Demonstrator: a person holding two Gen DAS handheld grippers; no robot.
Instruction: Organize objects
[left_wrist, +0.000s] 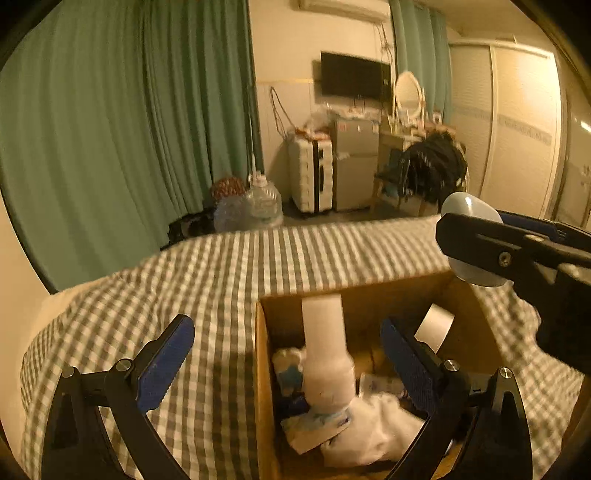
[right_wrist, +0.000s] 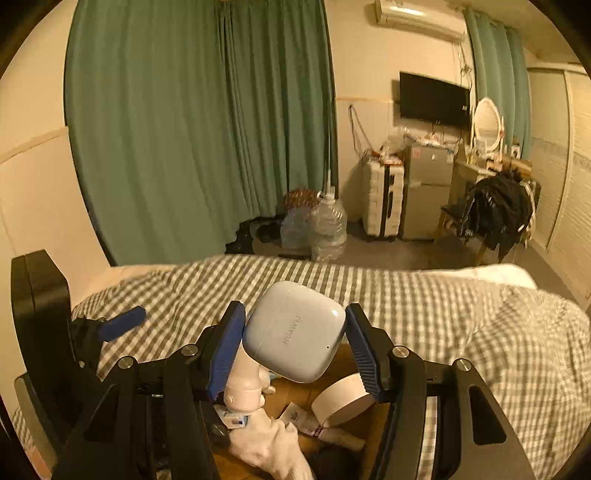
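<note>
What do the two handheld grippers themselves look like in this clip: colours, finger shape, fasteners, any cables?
Both are alike. The left gripper and right gripper have matte black angular frames with triangular cut-outs, linkage arms joined by round silver bolts, and two flat fingers faced with ribbed blue pads. No cables or markings show on them, and no hand or sleeve is in view.

Home bedroom, checked bedding, green curtains, wall television, wardrobe
</note>
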